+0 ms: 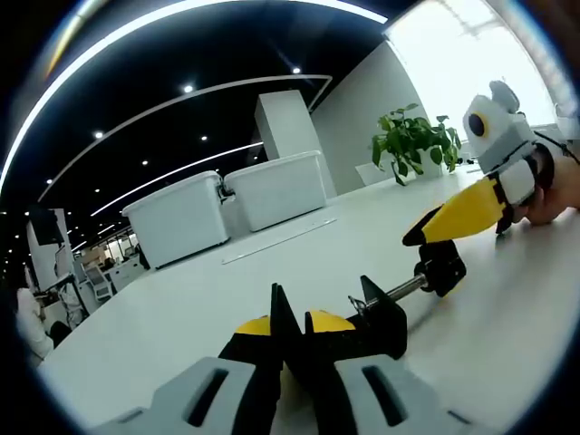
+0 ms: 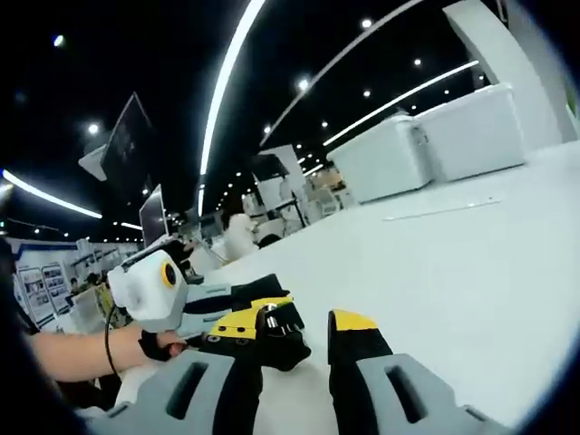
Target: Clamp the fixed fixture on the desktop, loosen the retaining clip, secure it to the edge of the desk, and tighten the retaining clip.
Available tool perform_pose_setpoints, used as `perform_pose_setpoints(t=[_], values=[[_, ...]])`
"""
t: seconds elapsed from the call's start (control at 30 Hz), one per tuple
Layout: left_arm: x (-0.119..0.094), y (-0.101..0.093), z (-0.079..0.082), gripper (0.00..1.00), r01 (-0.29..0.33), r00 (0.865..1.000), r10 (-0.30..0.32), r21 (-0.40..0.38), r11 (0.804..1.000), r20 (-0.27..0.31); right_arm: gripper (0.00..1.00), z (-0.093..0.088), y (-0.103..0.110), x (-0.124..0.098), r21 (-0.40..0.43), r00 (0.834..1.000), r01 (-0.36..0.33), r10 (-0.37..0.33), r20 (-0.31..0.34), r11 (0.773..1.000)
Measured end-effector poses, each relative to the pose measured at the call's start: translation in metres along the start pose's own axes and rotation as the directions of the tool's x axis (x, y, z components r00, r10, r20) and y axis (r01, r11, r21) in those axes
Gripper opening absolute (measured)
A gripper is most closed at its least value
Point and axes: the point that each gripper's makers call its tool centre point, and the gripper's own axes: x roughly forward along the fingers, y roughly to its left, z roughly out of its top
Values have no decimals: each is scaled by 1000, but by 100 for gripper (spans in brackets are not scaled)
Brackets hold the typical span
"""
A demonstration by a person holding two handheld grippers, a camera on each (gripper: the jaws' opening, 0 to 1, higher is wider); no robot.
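Note:
A black clamp fixture (image 1: pixel 385 319) lies on the white desk (image 1: pixel 208 308), its threaded rod running up right to a black knob (image 1: pixel 441 266). My left gripper (image 1: pixel 292 322) sits low at the fixture's near end, jaws pressed together on a thin black part of it. My right gripper (image 1: pixel 453 217) comes in from the right in a hand, its yellow tip just above the knob. In the right gripper view my right gripper (image 2: pixel 299 326) is open, with the knob (image 2: pixel 283 337) against its left jaw and a gap to the right jaw. The left gripper (image 2: pixel 149 290) is at left.
Two white lidded bins (image 1: pixel 181 217) (image 1: pixel 276 186) stand at the back of the desk, with a thin pale strip (image 1: pixel 276 241) lying before them. A potted plant (image 1: pixel 412 140) is at the far right. Monitors (image 2: pixel 131 145) and office desks lie beyond the desk's left side.

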Motion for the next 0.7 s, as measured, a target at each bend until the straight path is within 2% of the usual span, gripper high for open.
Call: perform_pose_setpoints(t=[0.23,0.3,0.33,0.37,0.47,0.57,0.6,0.63,0.7], values=[[0,0,0,10,-1,1000,1,1,1000,0,26,-7,8,3,-27,999,-22,21,-27,999],[0,0,0,10,-1,1000,1,1,1000,0,20,-12,13,5,-79,998,-48,45,-51,996],[0,0,0,10,-1,1000,1,1,1000,0,20,-12,16,6,-86,998,-48,44,-52,995],[0,0,0,10,-1,1000,1,1,1000,0,20,-12,14,6,-132,998,-41,35,-47,990],[0,0,0,10,-1,1000,1,1,1000,0,19,-12,15,6,-113,998,-51,46,-45,992],[0,0,0,10,-1,1000,1,1,1000,0,19,-12,17,6,-182,998,-46,37,-51,982],[0,0,0,10,-1,1000,1,1,1000,0,19,-11,20,6,-283,998,-44,29,-56,958],[0,0,0,10,-1,1000,1,1,1000,0,19,-11,21,6,-340,998,-44,26,-56,940],[0,0,0,10,0,1000,0,-2,1000,0,19,-11,25,6,-473,998,-36,10,-57,880]])
